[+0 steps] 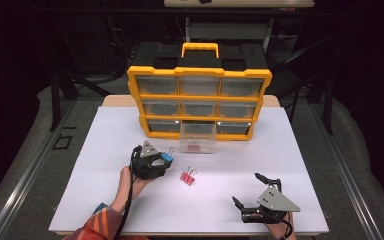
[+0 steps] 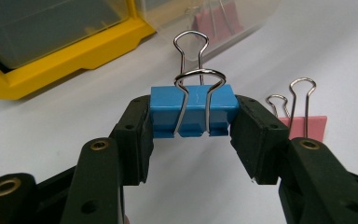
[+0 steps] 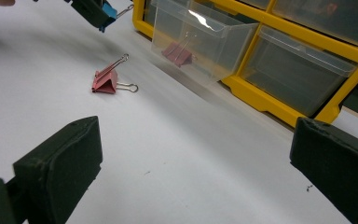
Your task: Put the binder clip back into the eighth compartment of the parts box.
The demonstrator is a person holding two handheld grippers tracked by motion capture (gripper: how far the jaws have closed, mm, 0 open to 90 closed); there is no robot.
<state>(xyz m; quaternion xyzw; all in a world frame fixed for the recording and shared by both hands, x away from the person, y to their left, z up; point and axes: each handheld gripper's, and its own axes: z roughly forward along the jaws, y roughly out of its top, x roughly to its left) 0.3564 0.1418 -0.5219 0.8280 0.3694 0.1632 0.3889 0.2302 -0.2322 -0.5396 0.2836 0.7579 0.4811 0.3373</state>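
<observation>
The left gripper [image 2: 191,119] clamps a blue binder clip [image 2: 193,112] above the white table [image 1: 105,200], near the clear drawer [image 1: 198,138]. The right gripper [image 1: 256,189] rests wide open. No writing is readable.

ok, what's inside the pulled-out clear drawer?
One pink binder clip lies in the clear drawer, seen through its wall. The yellow organizer covers the drawer's rear end, so anything farther back is hidden.

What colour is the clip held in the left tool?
Blue clip, with silver wire handles; the left gripper view shows it best.
</observation>
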